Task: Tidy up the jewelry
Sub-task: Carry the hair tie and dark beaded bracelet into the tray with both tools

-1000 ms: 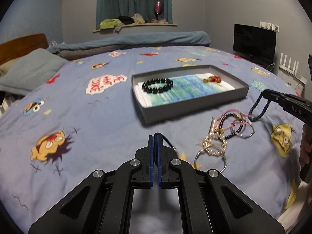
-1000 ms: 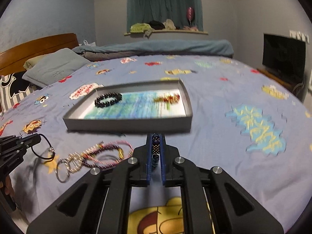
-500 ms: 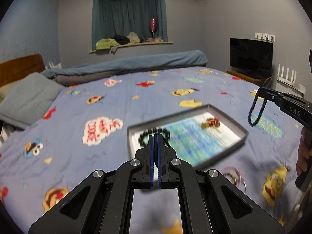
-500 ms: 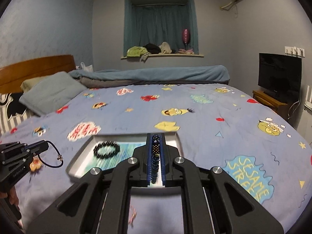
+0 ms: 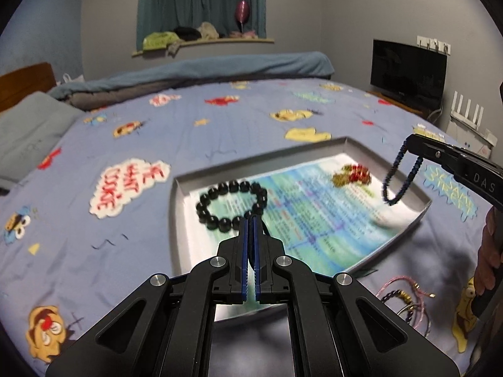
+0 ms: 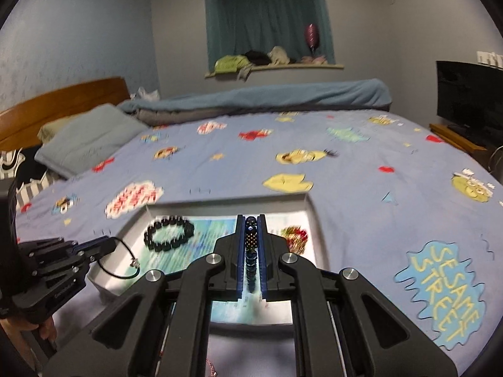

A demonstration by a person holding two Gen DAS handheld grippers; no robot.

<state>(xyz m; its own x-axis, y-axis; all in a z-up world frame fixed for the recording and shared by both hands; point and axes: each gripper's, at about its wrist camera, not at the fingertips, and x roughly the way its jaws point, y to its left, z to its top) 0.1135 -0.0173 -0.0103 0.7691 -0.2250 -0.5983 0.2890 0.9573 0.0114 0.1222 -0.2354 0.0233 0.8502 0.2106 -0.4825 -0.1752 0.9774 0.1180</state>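
Observation:
A grey tray with a blue-green paper liner lies on the bed and holds a black bead bracelet and a red-gold piece. My left gripper is shut on a thin black cord, which hangs as a loop over the tray's near-left part. My right gripper is shut on a dark blue beaded bracelet that dangles above the tray's right end. The tray and black bracelet also show in the right wrist view.
Several loose bracelets and rings lie on the cartoon-print bedsheet in front of the tray's right corner. A grey pillow and rolled blue blanket lie at the far end. A TV stands right.
Both grippers have lifted off the loose pile with their pieces and moved forward over the tray. The tray now lies right below them.

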